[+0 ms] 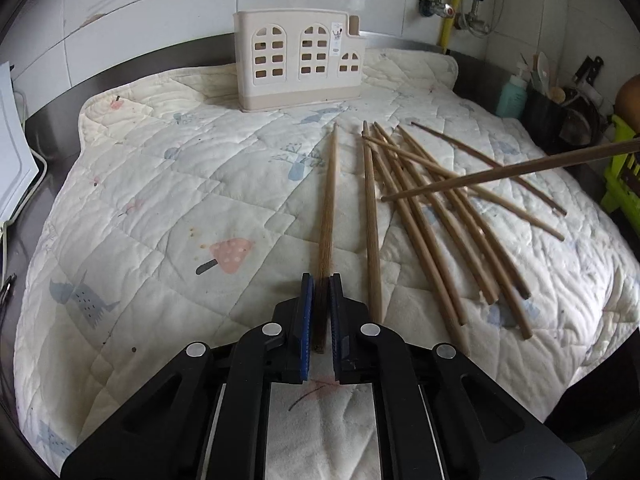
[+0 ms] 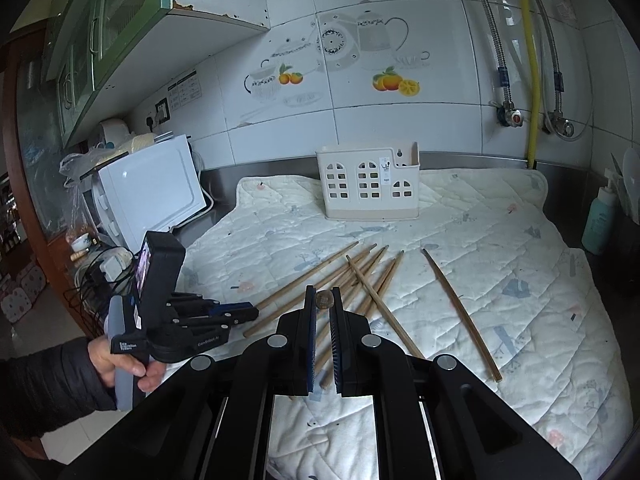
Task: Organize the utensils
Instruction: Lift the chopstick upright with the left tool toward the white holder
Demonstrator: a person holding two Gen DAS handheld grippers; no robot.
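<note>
While the left hand-held gripper [image 1: 321, 280] sits low over the quilted mat [image 1: 168, 184], its two blue pads are squeezed tight on one brown chopstick [image 1: 329, 200]. That chopstick points straight ahead from the pads, toward the cream holder [image 1: 300, 66] with little window holes. The holder stands upright at the far end of the mat, well ahead of the left hand-held gripper.

Just to the right of the held chopstick lies a loose pile of chopsticks [image 1: 432, 216]. They rest flat on the mat and cross over each other. One more stick [image 1: 512, 172] comes in from the far right and hangs above the pile.

The right hand-held gripper [image 2: 323, 298] is pinched shut on the end of that chopstick [image 2: 323, 300], so only its round tip shows between the pads. Below and ahead of it, the pile of sticks [image 2: 372, 280] spreads on the mat. One thin stick [image 2: 460, 312] lies alone to the right of it. Off to its left, a hand [image 2: 120, 364] in a dark sleeve holds the other hand-held gripper [image 2: 240, 314].

The mat covers a steel bench [image 2: 220, 208]. A white box-shaped machine [image 2: 148, 188] stands at the far left, and a green bottle [image 2: 598, 224] stands at the far right.
</note>
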